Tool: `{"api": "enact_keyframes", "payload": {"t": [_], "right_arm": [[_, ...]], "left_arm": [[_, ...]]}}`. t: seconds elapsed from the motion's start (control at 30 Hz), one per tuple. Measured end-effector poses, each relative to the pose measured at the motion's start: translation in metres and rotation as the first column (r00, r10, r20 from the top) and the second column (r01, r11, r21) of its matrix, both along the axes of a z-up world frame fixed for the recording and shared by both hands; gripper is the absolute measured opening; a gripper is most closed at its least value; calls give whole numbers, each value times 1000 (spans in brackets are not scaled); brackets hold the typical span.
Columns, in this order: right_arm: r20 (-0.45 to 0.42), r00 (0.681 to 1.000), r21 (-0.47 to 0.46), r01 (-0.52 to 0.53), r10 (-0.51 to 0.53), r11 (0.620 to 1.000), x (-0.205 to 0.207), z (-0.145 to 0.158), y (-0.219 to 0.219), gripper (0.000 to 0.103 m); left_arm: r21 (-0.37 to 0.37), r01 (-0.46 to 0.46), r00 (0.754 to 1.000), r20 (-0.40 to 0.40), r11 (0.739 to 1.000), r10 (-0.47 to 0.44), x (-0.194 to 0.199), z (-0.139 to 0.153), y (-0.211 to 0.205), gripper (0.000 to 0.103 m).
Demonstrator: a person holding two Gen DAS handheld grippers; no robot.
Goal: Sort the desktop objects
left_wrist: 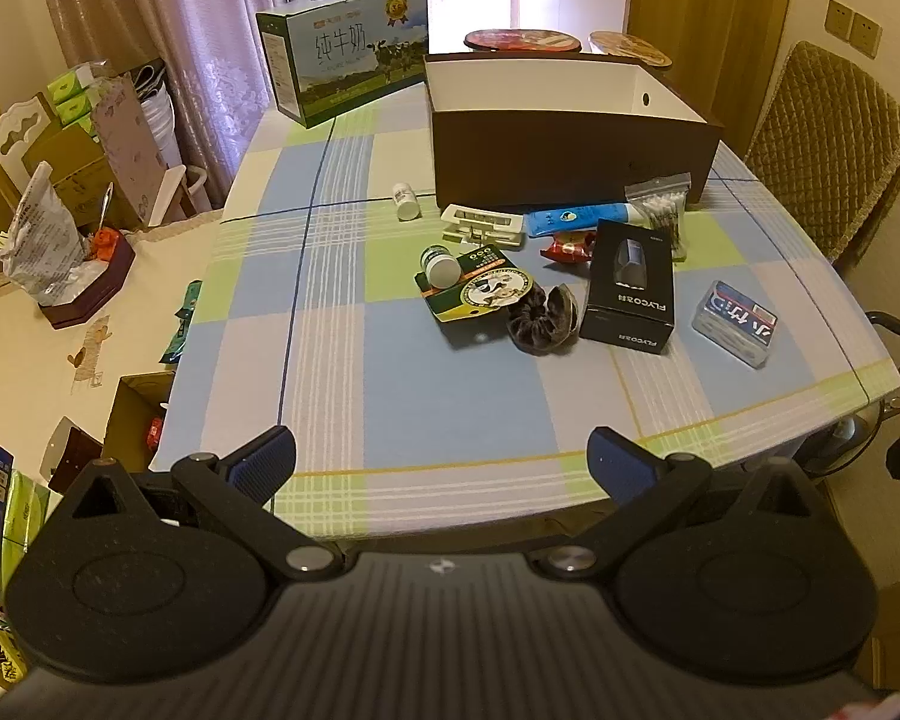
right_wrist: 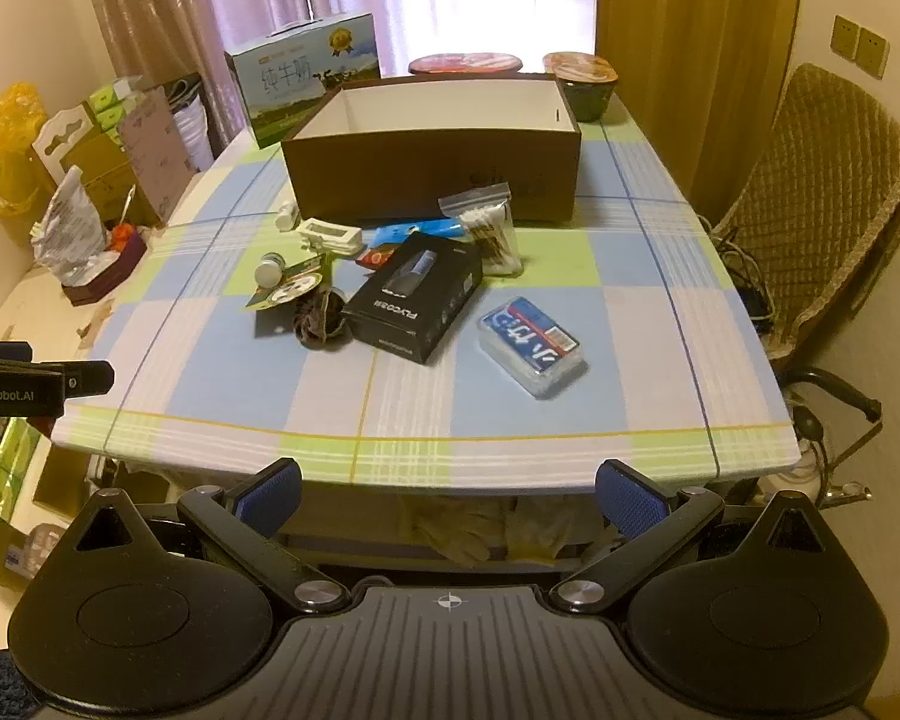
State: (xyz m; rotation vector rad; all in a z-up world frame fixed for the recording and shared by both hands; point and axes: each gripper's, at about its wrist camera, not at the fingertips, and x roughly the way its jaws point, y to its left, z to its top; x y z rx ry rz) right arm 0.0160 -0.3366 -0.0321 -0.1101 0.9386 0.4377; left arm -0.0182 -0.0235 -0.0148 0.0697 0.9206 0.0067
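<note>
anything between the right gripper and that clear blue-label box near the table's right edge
Nothing visible. The right gripper, open, sits off the near table edge, and only bare tablecloth lies between it and the clear box. The black carton lies to the box's left, off that line.

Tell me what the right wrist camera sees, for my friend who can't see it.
The open right tongs hover empty before a checked table. Small things lie scattered on it: a black box, a clear blue-labelled case, a scrunchie. Behind them is an empty brown bin.
</note>
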Motion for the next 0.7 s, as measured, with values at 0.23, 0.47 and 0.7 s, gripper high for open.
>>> {"api": "enact_keyframes", "payload": {"t": [0.23,0.47,0.7], "right_arm": [[1,1000,5,-2,2,1000,0,0,-3,101],[13,1000,31,-25,25,999,-1,2,-7,101],[20,999,58,-45,44,997,1,3,-12,101]], "left_arm": [[0,0,1000,-3,1000,0,-1,-1,-4,102],[2,-4,1000,-4,1000,4,-2,-1,-6,102],[2,-16,1000,-10,1000,16,-5,0,-11,102]]}}
